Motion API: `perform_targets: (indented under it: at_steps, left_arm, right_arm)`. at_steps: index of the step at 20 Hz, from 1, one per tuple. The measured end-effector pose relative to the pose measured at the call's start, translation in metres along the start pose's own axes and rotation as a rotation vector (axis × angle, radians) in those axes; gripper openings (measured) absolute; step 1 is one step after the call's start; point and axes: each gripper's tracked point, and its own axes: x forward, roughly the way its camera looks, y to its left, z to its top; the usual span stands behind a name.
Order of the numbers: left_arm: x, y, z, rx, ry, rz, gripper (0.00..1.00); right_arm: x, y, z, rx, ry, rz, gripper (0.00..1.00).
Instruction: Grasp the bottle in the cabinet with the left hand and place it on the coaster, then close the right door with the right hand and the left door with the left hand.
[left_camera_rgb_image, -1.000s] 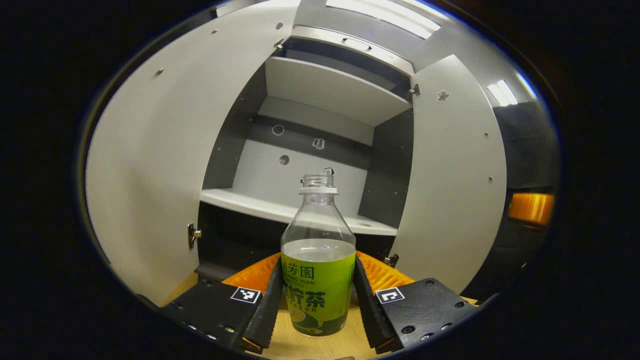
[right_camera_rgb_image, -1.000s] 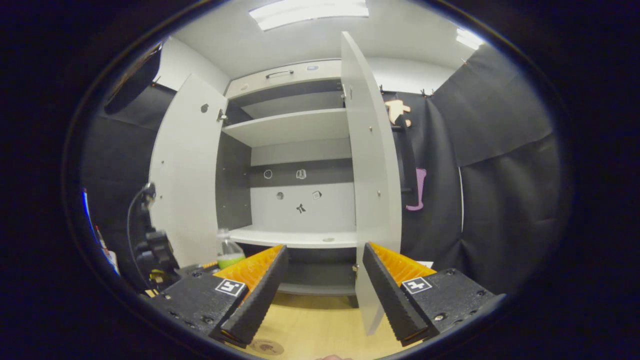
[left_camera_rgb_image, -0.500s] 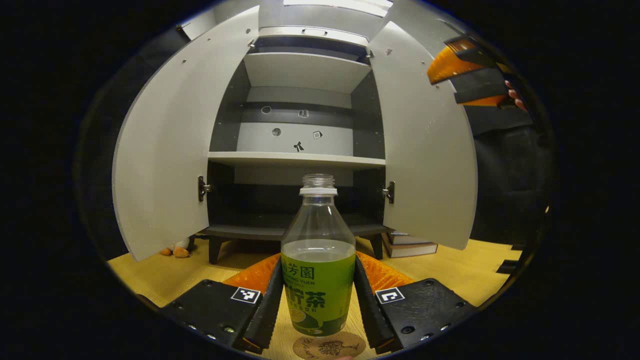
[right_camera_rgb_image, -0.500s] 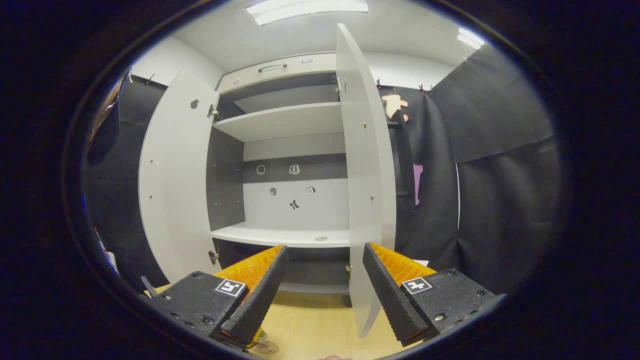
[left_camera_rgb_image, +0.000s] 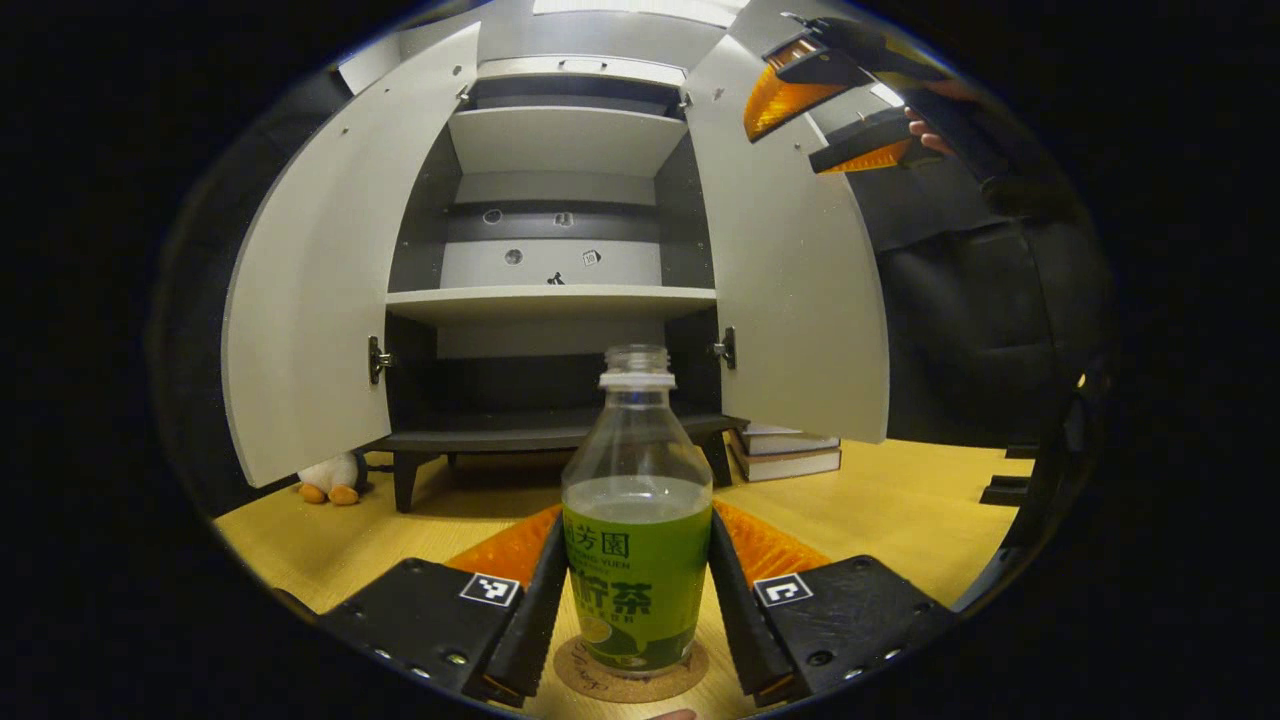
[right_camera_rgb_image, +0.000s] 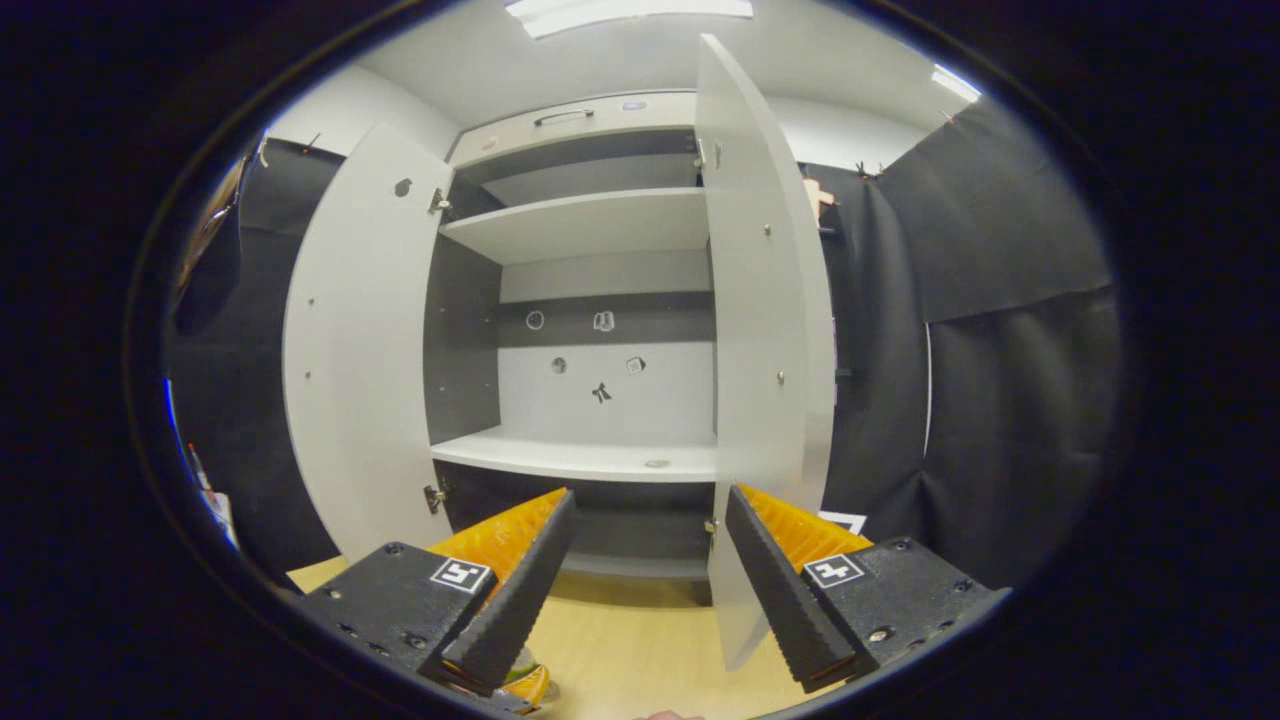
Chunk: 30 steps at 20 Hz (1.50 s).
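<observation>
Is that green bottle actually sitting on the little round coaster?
Touching. In the left gripper view the bottle base meets the coaster with no gap.

Looks like a staged recording booth made up as a home corner, not a real room imo. Black cloth (right_camera_rgb_image: 1000, 300) hangs as the wall on the right, w/ clips along its top edge. A white cabinet (left_camera_rgb_image: 560, 130) w/ both doors open sits on a light wood bench (left_camera_rgb_image: 900, 500), shelves mostly bare, just a few small stickers (right_camera_rgb_image: 600, 392) on the back panel. Homey props: a stack of books (left_camera_rgb_image: 785, 455) near the cabinet's right leg, a plush penguin (left_camera_rgb_image: 330, 478) by the left one. Strip lights (right_camera_rgb_image: 630, 8) on the ceiling, office/lab style.
</observation>
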Motion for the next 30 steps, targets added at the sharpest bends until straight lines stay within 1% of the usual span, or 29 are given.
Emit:
perform_targets:
  at_steps: [4, 5, 6, 7, 8, 9, 11, 15, 17, 19, 22, 23, 24, 25, 26, 27, 28, 29, 30]
  left_arm:
    - [-0.004, -0.002, 0.0, -0.013, 0.012, -0.023, 0.76]
    - [-0.004, -0.001, 0.001, -0.013, 0.012, -0.024, 0.86]
    - [-0.006, 0.0, 0.003, -0.013, 0.014, -0.021, 0.91]
    - [-0.007, 0.0, 0.005, -0.016, 0.012, -0.023, 0.94]
    - [-0.009, 0.001, 0.009, -0.017, 0.009, -0.02, 0.94]
    - [-0.01, 0.003, 0.014, -0.02, 0.006, -0.017, 0.95]
    - [-0.014, 0.006, 0.03, -0.045, -0.013, -0.016, 0.96]
    - [-0.017, 0.006, 0.067, -0.097, -0.031, -0.046, 0.96]
    - [-0.021, 0.008, 0.093, -0.128, -0.04, -0.054, 0.96]
    - [-0.021, 0.016, 0.123, -0.149, -0.056, -0.056, 0.96]
    - [-0.023, 0.025, 0.156, -0.168, -0.049, -0.058, 0.95]
    - [-0.024, 0.026, 0.162, -0.167, -0.041, -0.06, 0.94]
    - [-0.025, 0.029, 0.167, -0.164, -0.036, -0.053, 0.97]
    - [-0.027, 0.035, 0.173, -0.162, -0.046, -0.035, 0.94]
    - [-0.029, 0.043, 0.18, -0.165, -0.072, -0.009, 0.94]
    - [-0.031, 0.046, 0.184, -0.168, -0.096, 0.0, 0.94]
    - [-0.033, 0.046, 0.184, -0.168, -0.101, 0.003, 0.94]
    - [-0.033, 0.048, 0.183, -0.16, -0.089, 0.005, 0.99]
    - [-0.034, 0.05, 0.18, -0.151, -0.073, 0.016, 0.94]
  right_arm:
    - [-0.005, 0.002, -0.006, 0.013, 0.017, 0.004, 0.99]
    - [-0.007, 0.002, -0.006, 0.014, 0.015, 0.004, 0.99]
    - [-0.009, 0.002, -0.007, 0.015, 0.013, 0.003, 0.99]
    - [-0.011, 0.001, -0.006, 0.016, 0.011, 0.001, 0.94]
    - [-0.013, 0.0, -0.006, 0.019, 0.009, -0.002, 0.94]
    - [-0.015, -0.001, -0.007, 0.022, 0.007, -0.004, 0.99]
    - [-0.018, -0.005, -0.007, 0.036, 0.0, -0.011, 0.99]
    - [-0.024, -0.01, -0.011, 0.076, -0.016, -0.019, 0.99]
    - [-0.029, -0.019, -0.016, 0.087, -0.018, -0.037, 0.99]
    - [-0.037, -0.036, -0.015, 0.101, -0.044, -0.076, 0.99]
    - [-0.049, -0.075, -0.001, 0.112, -0.103, -0.159, 0.99]
    - [-0.05, -0.087, 0.005, 0.12, -0.12, -0.178, 0.99]
    - [-0.051, -0.099, 0.01, 0.122, -0.132, -0.197, 0.99]
    - [-0.049, -0.111, 0.019, 0.118, -0.148, -0.218, 0.98]
    - [-0.046, -0.123, 0.028, 0.107, -0.16, -0.237, 0.98]
    - [-0.042, -0.135, 0.04, 0.094, -0.173, -0.26, 0.99]
    - [-0.039, -0.152, 0.051, 0.075, -0.182, -0.307, 0.98]
    - [-0.034, -0.168, 0.062, 0.055, -0.188, -0.347, 0.99]
    - [-0.029, -0.176, 0.074, 0.038, -0.197, -0.364, 0.99]
